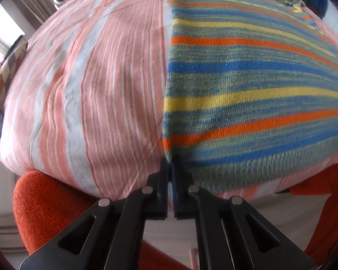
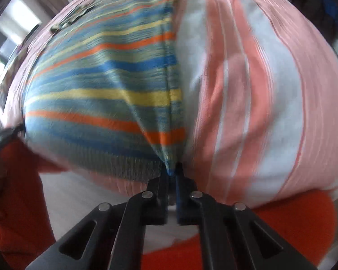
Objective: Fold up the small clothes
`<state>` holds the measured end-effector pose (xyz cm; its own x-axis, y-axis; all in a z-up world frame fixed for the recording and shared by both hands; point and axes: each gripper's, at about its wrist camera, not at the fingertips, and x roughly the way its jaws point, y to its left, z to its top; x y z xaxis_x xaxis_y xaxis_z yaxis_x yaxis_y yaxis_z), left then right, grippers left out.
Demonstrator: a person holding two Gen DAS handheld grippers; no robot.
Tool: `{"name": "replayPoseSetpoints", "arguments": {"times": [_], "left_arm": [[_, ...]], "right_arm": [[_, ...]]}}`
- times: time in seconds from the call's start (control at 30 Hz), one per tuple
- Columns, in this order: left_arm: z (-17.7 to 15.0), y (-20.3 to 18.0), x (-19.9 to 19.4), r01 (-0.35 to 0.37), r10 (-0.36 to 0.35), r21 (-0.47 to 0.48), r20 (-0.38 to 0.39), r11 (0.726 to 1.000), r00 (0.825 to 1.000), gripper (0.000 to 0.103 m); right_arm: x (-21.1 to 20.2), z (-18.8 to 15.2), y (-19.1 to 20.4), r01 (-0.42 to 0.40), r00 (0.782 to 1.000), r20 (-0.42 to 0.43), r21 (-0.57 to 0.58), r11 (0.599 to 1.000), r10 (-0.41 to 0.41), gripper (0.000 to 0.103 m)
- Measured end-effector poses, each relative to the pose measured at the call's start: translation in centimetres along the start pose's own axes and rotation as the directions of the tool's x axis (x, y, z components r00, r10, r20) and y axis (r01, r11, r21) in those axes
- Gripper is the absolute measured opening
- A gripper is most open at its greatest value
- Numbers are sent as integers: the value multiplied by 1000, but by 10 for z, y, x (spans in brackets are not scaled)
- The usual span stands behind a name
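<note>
both tongs [image 1: 170,168] [image 2: 173,168] reach level, seemingly clamped on the striped shirt's [image 1: 247,90] [image 2: 106,85] near hem corners.

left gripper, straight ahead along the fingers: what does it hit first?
The striped shirt. The left gripper is already shut on the shirt's near left corner, so going on would push along its left edge over the pink striped bedcover. Depth beyond that is unclear in the fisheye view.

A pink and white striped sheet [image 1: 97,94] is covering the bed, and a striped shirt [image 1: 247,94] is lying flat on it.
</note>
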<state>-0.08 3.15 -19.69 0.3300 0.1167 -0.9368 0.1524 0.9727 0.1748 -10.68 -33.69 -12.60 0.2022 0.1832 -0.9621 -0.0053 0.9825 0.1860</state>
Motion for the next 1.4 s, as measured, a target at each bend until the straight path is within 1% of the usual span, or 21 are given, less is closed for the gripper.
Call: {"name": "replayPoseSetpoints", "arguments": {"times": [0.03,0.07,0.13,0.23,0.3,0.33,0.4,0.5,0.6,0.67,0.73,0.8,0.83,0.87,0.9,0.93,1.0,1.1,1.2,1.3,1.4], "left_arm": [[-1,1,-4,11,-11,-5,0,1000,1000,10],[-2,5,-10,29,-29,-20,1,999,1000,24],[-2,14,-25,35,-33,-48,23,998,999,45],[13,36,-65,39,-21,-118,145,992,989,66],[28,46,-82,48,-10,-163,226,986,974,75],[37,49,-87,63,-12,-184,269,981,963,79],[55,49,-85,75,-7,-213,304,974,953,81],[60,45,-73,98,-19,-256,294,962,956,81],[43,44,-69,123,-53,-259,262,958,964,81],[37,41,-68,98,-33,-253,250,962,968,81],[23,45,-66,65,-5,-256,228,965,974,81],[16,55,-58,49,8,-278,199,959,980,81],[12,61,-56,46,9,-292,184,955,983,81],[11,66,-50,46,6,-308,167,950,986,81],[9,72,-45,52,-2,-328,151,943,988,81],[9,75,-41,58,-9,-341,143,938,990,81],[10,81,-37,72,-22,-360,140,930,990,81],[12,79,-38,77,-20,-359,160,930,987,81],[12,73,-41,84,-24,-349,170,933,985,81],[12,65,-41,71,-18,-329,163,942,987,81],[13,59,-42,64,-15,-316,152,947,988,81]], "right_arm": [[-2,0,-1,-9,1000,-3,1,1000,9,6],[-5,-1,-4,-35,999,-7,2,999,35,9],[-17,-3,-17,-64,997,-48,10,998,65,31],[-56,5,-27,44,999,11,-44,998,-44,39],[-91,32,-26,172,981,108,-108,979,-161,42],[-103,48,-21,213,969,157,-138,967,-191,49],[-124,89,-5,281,938,266,-220,934,-220,58],[-115,157,35,295,920,360,-369,881,-157,62],[-66,223,72,277,924,375,-506,817,-81,62],[-22,256,99,284,931,354,-559,779,-85,61],[12,271,107,309,934,335,-593,744,-121,60],[48,288,108,367,923,326,-593,716,-203,59],[56,295,101,378,920,321,-572,728,-225,53],[57,302,92,363,924,315,-539,760,-217,47],[51,309,80,348,926,313,-483,804,-212,18],[43,312,69,359,917,326,-432,827,-228,5],[12,315,39,367,897,372,-320,873,-240,5],[-40,313,-22,387,859,418,-152,910,-295,5],[-78,307,-93,394,835,405,35,919,-373,5],[-95,286,-153,382,832,361,177,907,-421,5],[-95,264,-182,331,852,336,249,910,-401,5]]}}
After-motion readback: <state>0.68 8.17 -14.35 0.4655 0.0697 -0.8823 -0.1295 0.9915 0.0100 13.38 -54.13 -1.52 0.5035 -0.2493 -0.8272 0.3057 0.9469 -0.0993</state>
